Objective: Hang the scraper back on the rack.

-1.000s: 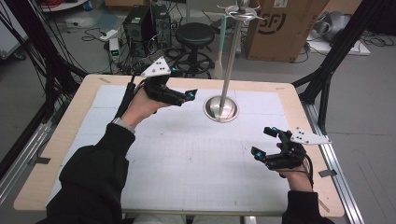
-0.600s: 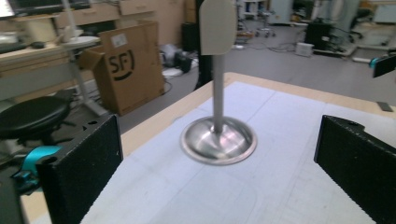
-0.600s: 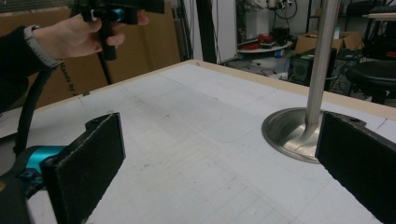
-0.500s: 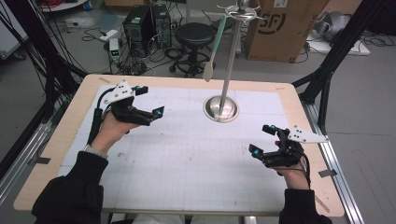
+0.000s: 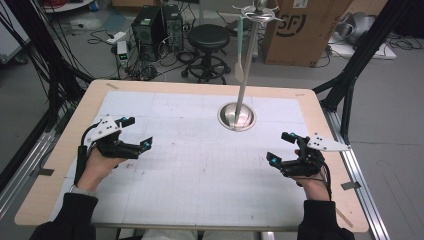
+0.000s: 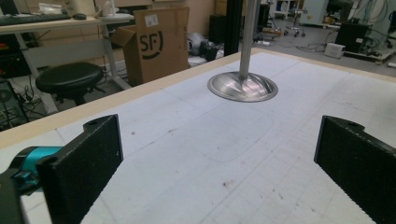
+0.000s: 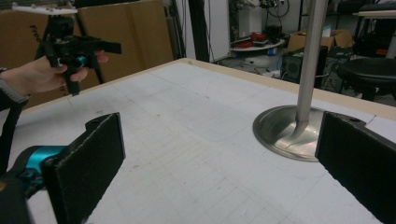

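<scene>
Hovering over the white mat (image 5: 200, 165), both grippers sit low and wide apart, and neither one has anything in it. At eight o'clock on the table (image 5: 65, 165), the left gripper (image 5: 134, 133) is spread open, jaws pointing toward the centre; its own camera shows bare mat between the two black pads (image 6: 81, 168). At four o'clock, the right gripper (image 5: 281, 146) is released too, jaws gaping toward the middle with nothing between them.

Up at one o'clock from the table's centre stands the metal stand (image 5: 236, 116), round base flat on the mat, pole upright. A pale green spatula (image 5: 239, 50) dangles from a hook at its top, hanging just beside the pole at its ten o'clock side. Stand and spatula are well clear of both sets of fingers. From the left gripper view the base (image 6: 243, 86) lies ahead at twelve o'clock, well beyond the pads. From the right gripper view it (image 7: 289, 133) sits at two o'clock, close by the right-hand pad, untouched.
</scene>
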The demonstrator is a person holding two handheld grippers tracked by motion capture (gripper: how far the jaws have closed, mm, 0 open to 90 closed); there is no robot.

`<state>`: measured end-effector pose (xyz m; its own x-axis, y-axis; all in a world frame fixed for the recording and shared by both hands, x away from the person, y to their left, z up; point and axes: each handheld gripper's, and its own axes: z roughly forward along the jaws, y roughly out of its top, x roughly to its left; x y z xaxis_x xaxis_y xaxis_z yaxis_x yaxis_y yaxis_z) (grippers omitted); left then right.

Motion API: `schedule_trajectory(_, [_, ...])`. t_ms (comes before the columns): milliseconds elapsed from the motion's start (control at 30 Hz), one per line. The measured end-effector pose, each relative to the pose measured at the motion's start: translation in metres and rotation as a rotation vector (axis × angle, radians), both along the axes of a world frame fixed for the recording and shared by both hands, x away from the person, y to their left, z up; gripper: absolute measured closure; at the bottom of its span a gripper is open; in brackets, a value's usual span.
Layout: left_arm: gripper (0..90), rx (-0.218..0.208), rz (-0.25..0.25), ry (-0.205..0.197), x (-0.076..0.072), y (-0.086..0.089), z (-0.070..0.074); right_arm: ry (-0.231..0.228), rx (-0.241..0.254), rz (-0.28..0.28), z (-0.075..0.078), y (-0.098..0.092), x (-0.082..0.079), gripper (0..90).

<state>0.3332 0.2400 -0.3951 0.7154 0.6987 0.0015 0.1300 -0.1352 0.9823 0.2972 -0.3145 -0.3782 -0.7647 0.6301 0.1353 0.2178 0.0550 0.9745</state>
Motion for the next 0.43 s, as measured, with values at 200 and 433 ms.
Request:
schedule_trajectory(200, [1.7, -0.001, 0.000, 0.008, -0.014, 0.011, 0.005, 0.000, 0.003, -0.009, 0.000, -0.001, 0.000, 0.6])
schedule_trajectory(433, [1.7, -0.055, 0.013, -0.015, -0.026, 0.028, 0.009, 0.000, -0.008, -0.011, -0.001, 0.000, 0.000, 0.6])
